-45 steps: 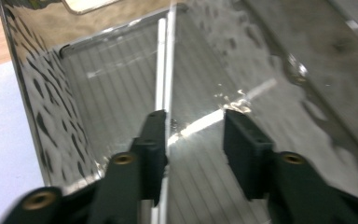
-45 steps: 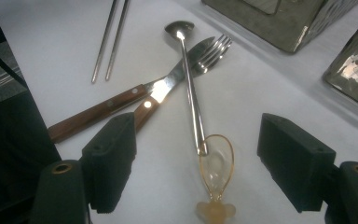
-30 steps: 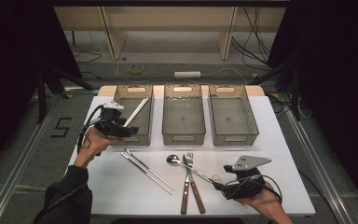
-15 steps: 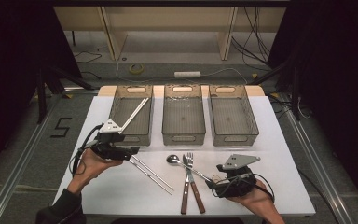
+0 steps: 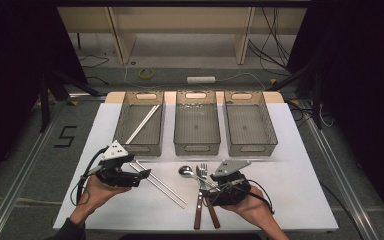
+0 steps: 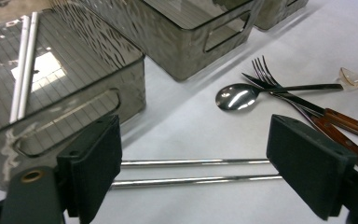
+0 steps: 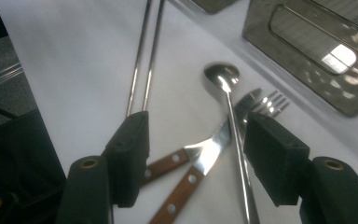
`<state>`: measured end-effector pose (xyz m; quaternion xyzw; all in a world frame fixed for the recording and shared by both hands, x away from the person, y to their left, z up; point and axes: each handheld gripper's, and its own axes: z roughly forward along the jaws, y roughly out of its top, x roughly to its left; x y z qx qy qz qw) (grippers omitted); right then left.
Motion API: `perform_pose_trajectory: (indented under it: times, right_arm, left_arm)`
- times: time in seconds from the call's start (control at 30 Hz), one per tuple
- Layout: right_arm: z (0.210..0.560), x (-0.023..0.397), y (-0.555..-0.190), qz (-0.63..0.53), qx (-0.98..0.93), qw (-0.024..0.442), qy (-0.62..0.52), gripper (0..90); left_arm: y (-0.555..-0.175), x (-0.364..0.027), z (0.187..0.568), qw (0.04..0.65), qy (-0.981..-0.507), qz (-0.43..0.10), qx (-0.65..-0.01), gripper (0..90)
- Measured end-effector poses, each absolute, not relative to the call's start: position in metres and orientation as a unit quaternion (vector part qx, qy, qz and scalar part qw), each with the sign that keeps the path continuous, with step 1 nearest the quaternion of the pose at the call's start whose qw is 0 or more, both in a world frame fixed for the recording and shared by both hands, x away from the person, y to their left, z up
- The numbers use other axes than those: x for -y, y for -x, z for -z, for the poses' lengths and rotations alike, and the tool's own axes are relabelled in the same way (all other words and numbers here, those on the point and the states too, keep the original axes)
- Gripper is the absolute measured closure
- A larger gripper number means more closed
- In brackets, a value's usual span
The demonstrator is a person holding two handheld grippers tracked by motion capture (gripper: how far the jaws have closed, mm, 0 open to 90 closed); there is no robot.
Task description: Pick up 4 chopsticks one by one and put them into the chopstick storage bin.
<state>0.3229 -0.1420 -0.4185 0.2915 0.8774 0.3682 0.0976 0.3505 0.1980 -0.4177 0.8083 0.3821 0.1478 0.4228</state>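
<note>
Our left claw hangs low over the table, near its left edge. Its jaws have just been opening and now stand wide, with nothing pinched. Two metal chopsticks lie flat on the table under them, side by side, just in front of the left bin (two white chopsticks lie inside it). Our right claw is near the front edge, and its jaws have been closing but are still apart, over the spoon, the fork and the knife, which cross each other.
</note>
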Motion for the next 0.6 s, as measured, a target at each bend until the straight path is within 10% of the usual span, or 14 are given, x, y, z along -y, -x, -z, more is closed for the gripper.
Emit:
perform_pose_trajectory:
  times: [0.6]
  right_arm:
    - [0.429, 0.096, -0.337, -0.341, -0.897, 0.077, -0.270, 47.2]
  left_arm:
    - [-0.331, -0.201, 0.425, 0.443, -0.796, -0.155, -0.383, 15.8]
